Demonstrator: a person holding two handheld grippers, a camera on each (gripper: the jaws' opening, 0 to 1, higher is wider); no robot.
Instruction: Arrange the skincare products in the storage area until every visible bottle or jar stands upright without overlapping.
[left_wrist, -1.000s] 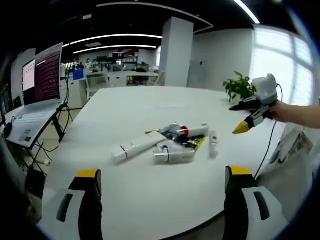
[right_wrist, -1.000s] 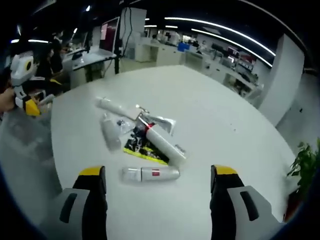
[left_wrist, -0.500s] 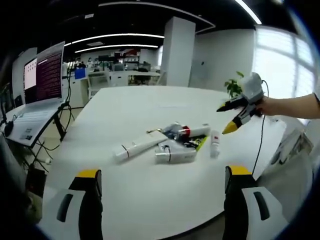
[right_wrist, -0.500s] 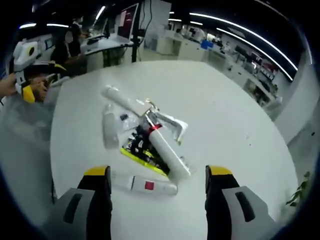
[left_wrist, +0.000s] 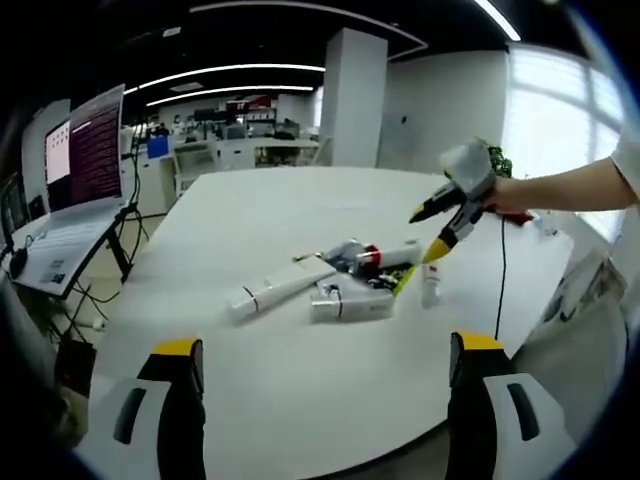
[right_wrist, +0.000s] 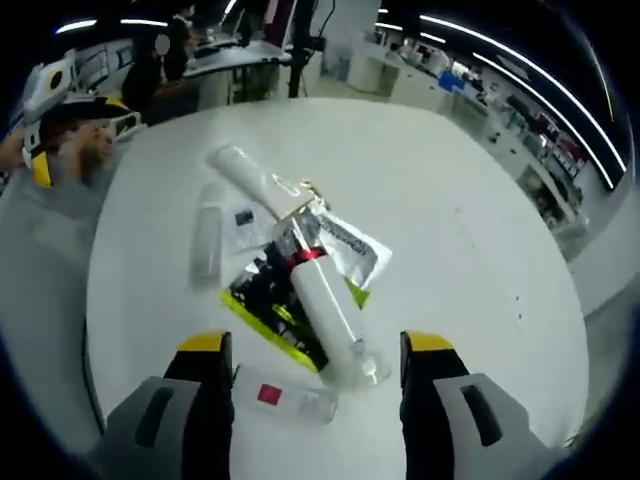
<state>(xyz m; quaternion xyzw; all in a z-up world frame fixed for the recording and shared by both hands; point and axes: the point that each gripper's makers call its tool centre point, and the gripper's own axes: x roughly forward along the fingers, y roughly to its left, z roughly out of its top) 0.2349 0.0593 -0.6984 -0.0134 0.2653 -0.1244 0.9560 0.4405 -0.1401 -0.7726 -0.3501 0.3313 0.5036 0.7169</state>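
**Right gripper closes in on a heap of toppled skincare tubes**

I hold my right gripper (right_wrist: 316, 345) low over the white worktop (right_wrist: 470, 230), its fingers (right_wrist: 205, 350) spread wide and gripping nothing. Just ahead of them lies the small clear bottle with a red label (right_wrist: 283, 396), flat on its side, its near end between my fingertips. Beyond it a long white tube with a red band (right_wrist: 325, 305) rests across a yellow-green and black packet (right_wrist: 262, 310). A second long white tube (right_wrist: 248, 180) and a pale bottle (right_wrist: 206, 240) lie flat further off. My left gripper (left_wrist: 318, 350) hangs back at the worktop's edge, fingers (left_wrist: 177, 352) wide apart and empty, well apart from the pile.

Nothing stands upright yet, so I judge the arranging has barely begun: this is the approach to a first pick. The next move, as I read it, calls for lowering onto the red-labelled bottle, closing across its body, then tipping it onto its base on bare worktop beside the heap.
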